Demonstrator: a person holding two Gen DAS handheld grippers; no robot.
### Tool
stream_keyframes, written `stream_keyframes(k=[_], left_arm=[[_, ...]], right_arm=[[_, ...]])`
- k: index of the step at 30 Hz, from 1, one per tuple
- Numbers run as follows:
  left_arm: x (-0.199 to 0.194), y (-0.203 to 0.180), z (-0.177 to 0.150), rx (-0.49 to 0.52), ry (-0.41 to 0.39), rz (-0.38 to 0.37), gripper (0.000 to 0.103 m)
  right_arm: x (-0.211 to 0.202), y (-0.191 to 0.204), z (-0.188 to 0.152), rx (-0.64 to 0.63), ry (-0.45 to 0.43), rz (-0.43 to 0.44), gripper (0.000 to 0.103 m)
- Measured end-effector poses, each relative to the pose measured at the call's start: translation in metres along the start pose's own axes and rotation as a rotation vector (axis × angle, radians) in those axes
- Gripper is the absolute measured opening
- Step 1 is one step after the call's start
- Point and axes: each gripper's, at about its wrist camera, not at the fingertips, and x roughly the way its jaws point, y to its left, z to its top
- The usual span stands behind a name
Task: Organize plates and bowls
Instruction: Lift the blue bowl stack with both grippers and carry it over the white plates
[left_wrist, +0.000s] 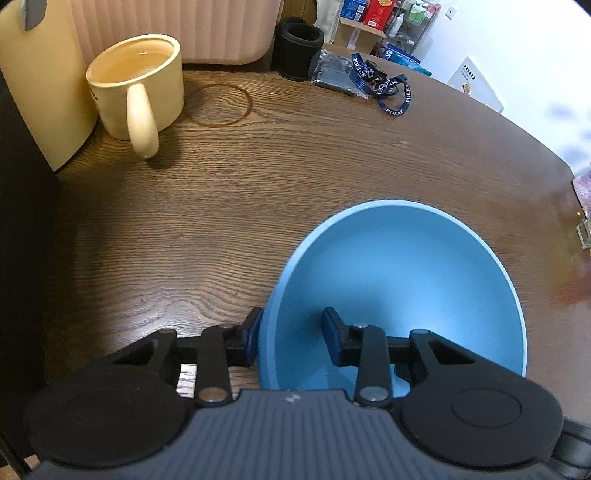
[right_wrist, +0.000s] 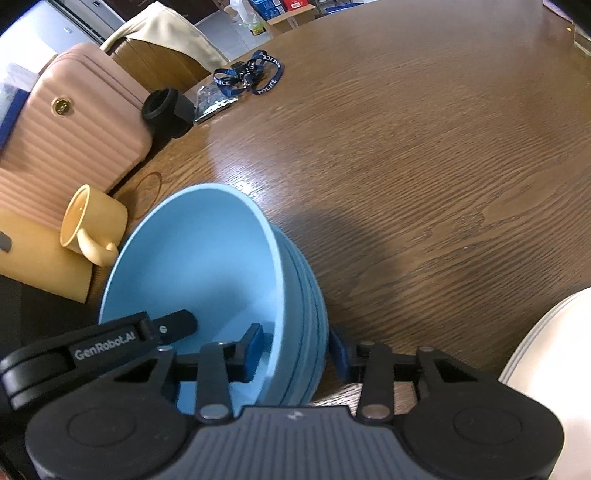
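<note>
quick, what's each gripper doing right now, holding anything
Left gripper: fingers straddle the near wall of the blue bowl stack; the inner one looks clear of it, so open.
Right gripper: fingers straddle the stack's opposite wall; gaps show, so open.

Bare wooden table (right_wrist: 424, 155) lay open right of the blue bowls (right_wrist: 207, 258); a mug (right_wrist: 92, 225), pink case (right_wrist: 74, 136) and lanyard (right_wrist: 251, 74) crowded the left and far side.

Lt blue bowls (right_wrist: 207, 258); cream mug (left_wrist: 138, 88); brown woodgrain table (left_wrist: 332, 158).
</note>
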Motion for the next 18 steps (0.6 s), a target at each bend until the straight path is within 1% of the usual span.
stream_keyframes(k=[4,18], left_arm=[[0.0,0.001,0.0,-0.004,0.001,-0.008,0.035],[-0.007,0.0,-0.006,0.036,-0.013,0.003,0.035]], right_arm=[[0.0,0.001,0.0,0.006,-0.003,-0.001,0.037],[-0.006,0.006,-0.01,0.004,-0.035,-0.033,0.037]])
